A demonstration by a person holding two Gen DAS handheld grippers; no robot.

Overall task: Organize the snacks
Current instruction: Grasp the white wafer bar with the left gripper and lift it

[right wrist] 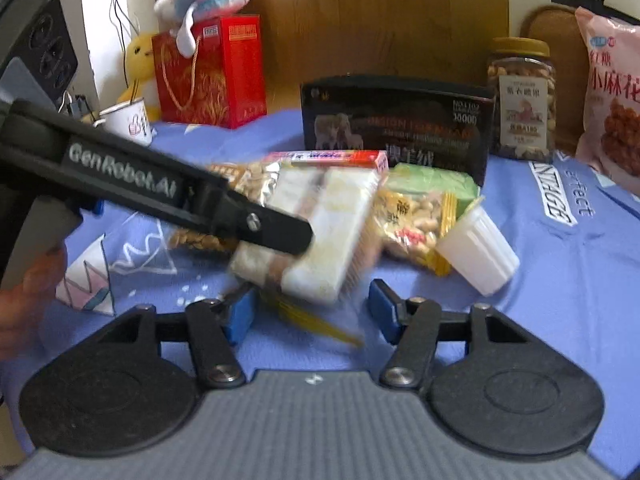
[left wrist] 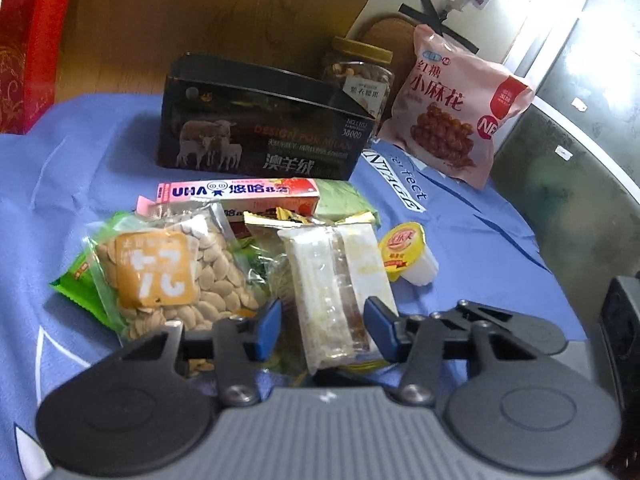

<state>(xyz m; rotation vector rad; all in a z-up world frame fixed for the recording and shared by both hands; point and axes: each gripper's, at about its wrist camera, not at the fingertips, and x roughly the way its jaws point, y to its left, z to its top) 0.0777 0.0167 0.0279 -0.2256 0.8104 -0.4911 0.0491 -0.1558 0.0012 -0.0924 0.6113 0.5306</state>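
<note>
Nearest the left wrist camera, the left gripper [left wrist: 322, 326] clamps a white cake packet [left wrist: 334, 280] lifted over the snack pile on the blue cloth [left wrist: 80, 168]. Beyond it lie a seed bag [left wrist: 168, 268] and jelly cup [left wrist: 408, 254]; farther back stands a black box [left wrist: 260, 120]. Right gripper [right wrist: 310, 312]: fingers apart, apparently gripping nothing, though blurred.

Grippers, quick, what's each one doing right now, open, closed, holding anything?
Left gripper: shut on the white snack pack, lifting it.
Right gripper: open, holding nothing; the pack hangs just beyond its fingertips.
</note>
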